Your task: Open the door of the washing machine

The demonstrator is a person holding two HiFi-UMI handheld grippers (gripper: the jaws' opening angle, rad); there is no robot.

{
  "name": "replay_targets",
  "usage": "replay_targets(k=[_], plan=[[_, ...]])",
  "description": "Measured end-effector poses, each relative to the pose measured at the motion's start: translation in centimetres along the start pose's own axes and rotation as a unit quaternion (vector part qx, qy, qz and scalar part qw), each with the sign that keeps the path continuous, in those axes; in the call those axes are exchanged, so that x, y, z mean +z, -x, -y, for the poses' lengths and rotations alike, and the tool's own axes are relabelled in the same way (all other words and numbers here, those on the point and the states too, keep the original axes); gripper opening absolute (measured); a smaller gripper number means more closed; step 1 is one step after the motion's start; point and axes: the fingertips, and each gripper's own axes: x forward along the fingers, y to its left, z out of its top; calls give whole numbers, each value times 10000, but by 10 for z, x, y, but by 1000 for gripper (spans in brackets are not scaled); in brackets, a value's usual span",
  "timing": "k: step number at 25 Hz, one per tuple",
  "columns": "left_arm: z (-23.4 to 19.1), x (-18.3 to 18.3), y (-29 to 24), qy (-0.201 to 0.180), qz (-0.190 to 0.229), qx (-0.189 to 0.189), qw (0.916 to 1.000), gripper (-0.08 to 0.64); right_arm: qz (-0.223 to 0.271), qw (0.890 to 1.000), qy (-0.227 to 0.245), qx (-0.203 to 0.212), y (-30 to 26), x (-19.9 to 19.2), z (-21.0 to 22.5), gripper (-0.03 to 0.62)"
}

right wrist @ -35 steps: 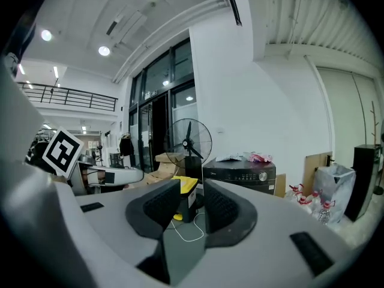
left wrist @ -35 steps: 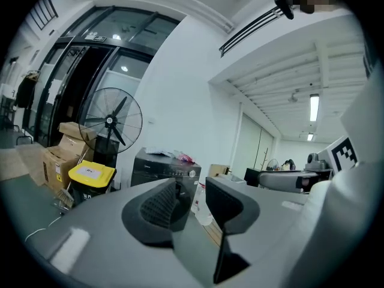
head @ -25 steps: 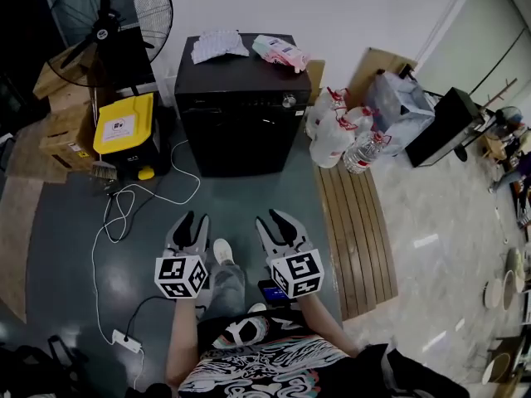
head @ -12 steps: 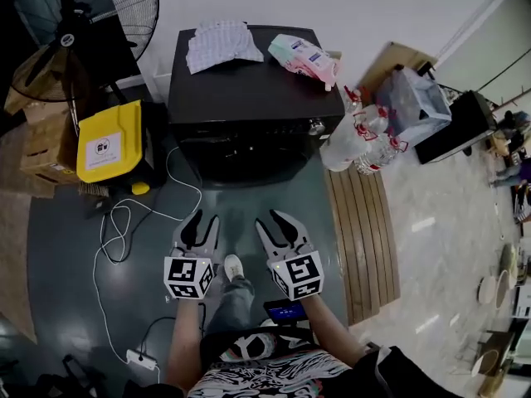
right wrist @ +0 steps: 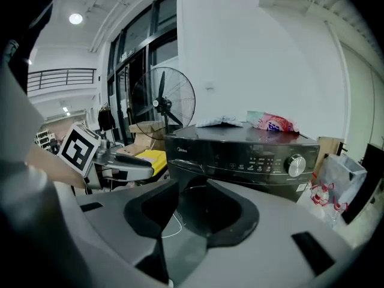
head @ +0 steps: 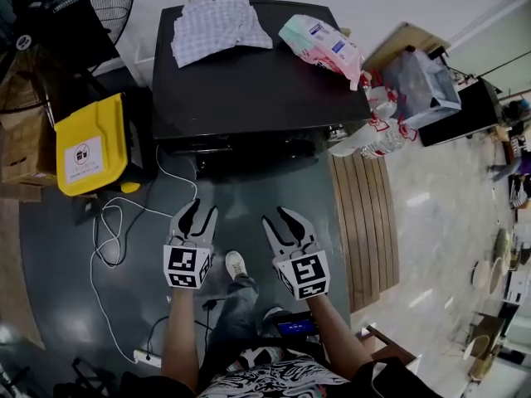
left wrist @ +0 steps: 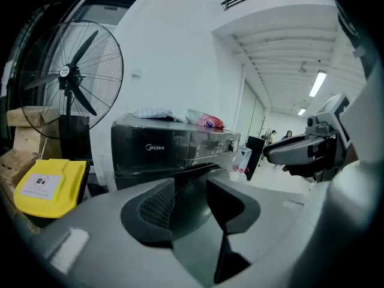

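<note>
The black washing machine [head: 249,81] stands against the wall, its front [head: 249,149] facing me. Its round door looks shut and is mostly hidden behind the jaws in both gripper views. My left gripper [head: 200,211] hangs in front of the machine, apart from it; its jaws are opening with nothing between them. My right gripper [head: 284,219] is beside it, open and empty. The left gripper view shows my left gripper [left wrist: 189,188] before the machine [left wrist: 174,146]. The right gripper view shows my right gripper [right wrist: 192,200] below the control panel and knob [right wrist: 294,165].
A checked cloth [head: 217,25] and a pink packet [head: 323,44] lie on the machine's top. A yellow box [head: 87,143] and a fan [head: 75,7] stand to its left, water bottles [head: 373,131] to its right. A white cable [head: 124,222] trails on the floor; wooden slats [head: 361,222] lie at right.
The person has stepped toward the washing machine, which now fills more of the head view. Both grippers came closer to its front and lower. The left jaws have spread a little.
</note>
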Motion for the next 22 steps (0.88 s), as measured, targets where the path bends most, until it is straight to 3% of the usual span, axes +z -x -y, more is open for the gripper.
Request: replay_targets(k=[5, 15, 22], plan=[[-22, -34, -34, -2, -234, -43, 9997, 170, -248, 9997, 57, 64, -28, -25, 7, 146], [-52, -88, -107, -308, -570, -104, 9978, 198, -277, 9993, 85, 245, -66, -68, 20, 146], [-71, -113, -149, -470, -624, -234, 9967, 262, -377, 9985, -65, 396, -81, -101, 24, 144]])
